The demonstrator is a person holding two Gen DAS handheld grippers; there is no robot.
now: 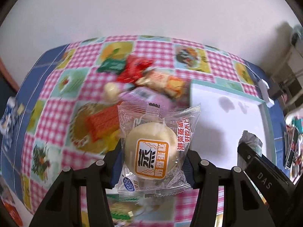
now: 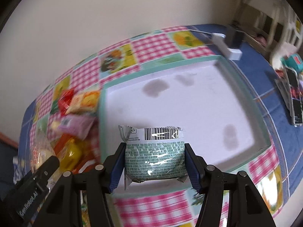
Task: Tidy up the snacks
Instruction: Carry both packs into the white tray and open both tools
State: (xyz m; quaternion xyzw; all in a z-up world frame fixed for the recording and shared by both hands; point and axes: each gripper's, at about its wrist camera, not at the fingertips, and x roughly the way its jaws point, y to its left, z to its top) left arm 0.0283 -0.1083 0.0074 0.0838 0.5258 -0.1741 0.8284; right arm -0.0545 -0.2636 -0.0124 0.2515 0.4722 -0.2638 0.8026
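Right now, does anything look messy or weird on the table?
Yes. The white tray has grey smudgy spots on its floor, like stains. Beside it, the snack pile lies jumbled, packets overlapping at odd angles.

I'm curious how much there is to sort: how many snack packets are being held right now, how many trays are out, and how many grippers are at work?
Held snack packets: 2 (clear-wrapped round steamed cake; silver-green foil packet)
White trays with a teal rim: 1
Black two-finger grippers: 2 (left gripper; right gripper)
Total: 5
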